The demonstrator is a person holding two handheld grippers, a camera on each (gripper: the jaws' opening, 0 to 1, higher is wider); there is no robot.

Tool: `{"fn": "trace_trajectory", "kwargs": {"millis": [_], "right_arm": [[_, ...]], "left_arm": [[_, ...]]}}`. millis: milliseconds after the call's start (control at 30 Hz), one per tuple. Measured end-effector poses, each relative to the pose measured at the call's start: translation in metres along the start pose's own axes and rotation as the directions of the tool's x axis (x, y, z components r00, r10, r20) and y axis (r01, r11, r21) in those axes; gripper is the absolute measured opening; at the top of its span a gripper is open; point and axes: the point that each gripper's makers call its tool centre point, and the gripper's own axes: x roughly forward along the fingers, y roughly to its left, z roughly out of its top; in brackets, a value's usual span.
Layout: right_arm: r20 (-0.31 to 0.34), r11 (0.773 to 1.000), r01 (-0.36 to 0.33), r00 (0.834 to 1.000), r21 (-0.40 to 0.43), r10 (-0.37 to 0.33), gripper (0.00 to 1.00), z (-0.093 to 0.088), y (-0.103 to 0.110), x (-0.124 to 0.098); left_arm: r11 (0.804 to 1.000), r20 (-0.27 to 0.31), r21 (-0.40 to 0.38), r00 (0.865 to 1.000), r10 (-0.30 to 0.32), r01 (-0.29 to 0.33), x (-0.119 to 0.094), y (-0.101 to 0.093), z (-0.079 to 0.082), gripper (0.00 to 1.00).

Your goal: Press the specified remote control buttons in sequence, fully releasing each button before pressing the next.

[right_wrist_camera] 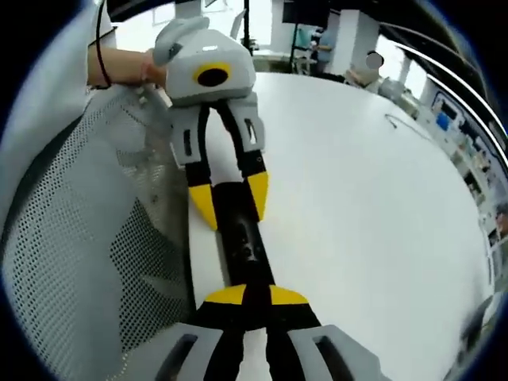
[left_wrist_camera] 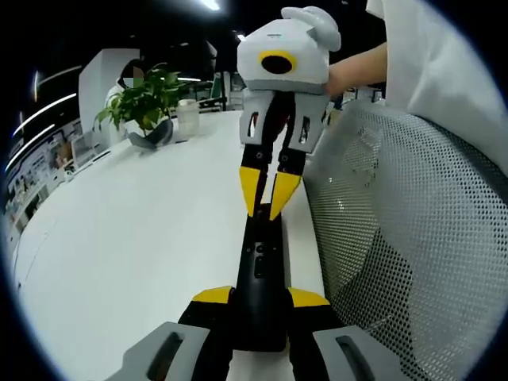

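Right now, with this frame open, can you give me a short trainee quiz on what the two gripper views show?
1. True or false: the remote control lies on the table with neither gripper touching it.
2. What stands right beside the table edge where the remote is held? A) a mesh chair back B) a cardboard box C) a sink
3. Fill in: at the far end of the table, in the left gripper view, stands a potted ____.

Key: 1 false, the left gripper and the right gripper each clamp one end of it. 2 A. 3 plant.
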Motion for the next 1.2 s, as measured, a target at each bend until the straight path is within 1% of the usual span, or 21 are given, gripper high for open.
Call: {"fn": "trace_trajectory", "kwargs": {"millis": [67, 100, 167, 300, 467, 533, 567, 633, 667, 700, 733, 800, 833, 867, 933, 1000, 1100, 1167, 1200], "right_arm": [[-0.005, 1.0, 0.003, 1.0, -0.024, -0.003, 0.05, 0.0004, -0.0006, -0.0007], [-0.003, 0.999, 0.017, 1.0, -0.027, -0.017, 0.05, 0.0006, -0.0033, -0.0008], [-0.009, 1.0, 0.002, 1.0, -0.026, -0.002, 0.04, 0.0, -0.0016, -0.0001], [-0.013, 0.998, -0.029, 1.0, -0.056, 0.029, 0.03, 0.0018, 0.0022, 0.0012], [-0.038, 0.996, -0.029, 0.999, -0.085, 0.026, 0.08, 0.002, -0.0008, 0.0019], [-0.05, 0.994, -0.054, 0.998, -0.096, 0.05, 0.06, 0.0019, 0.0018, 0.0028], [-0.054, 0.993, -0.051, 0.997, -0.107, 0.046, 0.06, 0.002, 0.0013, 0.003], [-0.065, 0.985, -0.063, 0.996, -0.159, 0.054, 0.06, 0.0022, 0.0024, 0.0034], [-0.078, 0.975, -0.072, 0.995, -0.21, 0.056, 0.06, 0.0022, 0.003, 0.0037], [-0.087, 0.967, -0.078, 0.994, -0.241, 0.058, 0.06, 0.0022, 0.0036, 0.0041], [-0.098, 0.963, -0.084, 0.993, -0.257, 0.061, 0.06, 0.0021, 0.0041, 0.0042], [-0.127, 0.943, -0.111, 0.989, -0.315, 0.074, 0.06, 0.0027, 0.005, 0.0049], [-0.132, 0.938, -0.115, 0.988, -0.326, 0.076, 0.06, 0.0027, 0.0052, 0.005], [-0.145, 0.928, -0.128, 0.986, -0.351, 0.082, 0.06, 0.0025, 0.0056, 0.0053], [-0.157, 0.927, -0.136, 0.984, -0.349, 0.085, 0.06, 0.0026, 0.0057, 0.0059], [-0.169, 0.921, -0.151, 0.981, -0.359, 0.095, 0.06, 0.0023, 0.0053, 0.006], [-0.186, 0.925, -0.17, 0.976, -0.341, 0.111, 0.06, 0.003, 0.0045, 0.0066], [-0.203, 0.921, -0.179, 0.973, -0.345, 0.113, 0.06, 0.0027, 0.005, 0.0066], [-0.214, 0.924, -0.185, 0.97, -0.333, 0.117, 0.06, 0.0031, 0.0048, 0.0067]], "left_arm": [[1.0, 0.001, 0.001, 1.0, -0.001, 0.001, 0.0002, 0.0, 0.0001, 0.24], [1.0, 0.002, 0.0, 1.0, -0.001, 0.001, 0.0001, -0.0001, 0.0001, 0.24], [1.0, 0.004, -0.001, 1.0, -0.001, 0.001, 0.0003, -0.0002, 0.0003, 0.24], [1.0, 0.006, 0.0, 1.0, -0.002, 0.002, 0.0004, -0.0003, 0.0005, 0.24], [1.0, 0.007, -0.001, 1.0, -0.002, 0.002, 0.0006, -0.0006, 0.0007, 0.24], [1.0, 0.008, -0.001, 1.0, -0.003, 0.003, 0.0008, -0.0007, 0.0008, 0.24], [1.0, 0.008, 0.0, 1.0, -0.003, 0.003, 0.0007, -0.0009, 0.0007, 0.24], [1.0, 0.01, 0.001, 1.0, -0.004, 0.004, 0.0007, -0.001, 0.0008, 0.24], [1.0, 0.01, 0.001, 1.0, -0.005, 0.005, 0.0008, -0.001, 0.0009, 0.24], [1.0, 0.011, 0.001, 1.0, -0.005, 0.005, 0.0007, -0.0011, 0.0009, 0.24], [1.0, 0.01, 0.001, 1.0, -0.005, 0.005, 0.0009, -0.0011, 0.0011, 0.24], [1.0, 0.01, 0.002, 1.0, -0.006, 0.006, 0.0008, -0.0012, 0.0009, 0.25], [1.0, 0.011, 0.002, 1.0, -0.006, 0.006, 0.0007, -0.0013, 0.0008, 0.25], [1.0, 0.011, 0.002, 1.0, -0.006, 0.006, 0.0008, -0.0013, 0.0008, 0.25], [1.0, 0.012, 0.002, 1.0, -0.007, 0.007, 0.0008, -0.0014, 0.0008, 0.25], [1.0, 0.013, 0.001, 1.0, -0.006, 0.006, 0.001, -0.0015, 0.0009, 0.25], [1.0, 0.015, -0.004, 1.0, -0.002, 0.003, 0.0009, -0.0017, 0.0009, 0.25], [1.0, 0.016, -0.004, 1.0, -0.003, 0.003, 0.0008, -0.0017, 0.0009, 0.25], [1.0, 0.016, -0.004, 1.0, -0.003, 0.003, 0.0009, -0.0017, 0.0009, 0.25]]}}
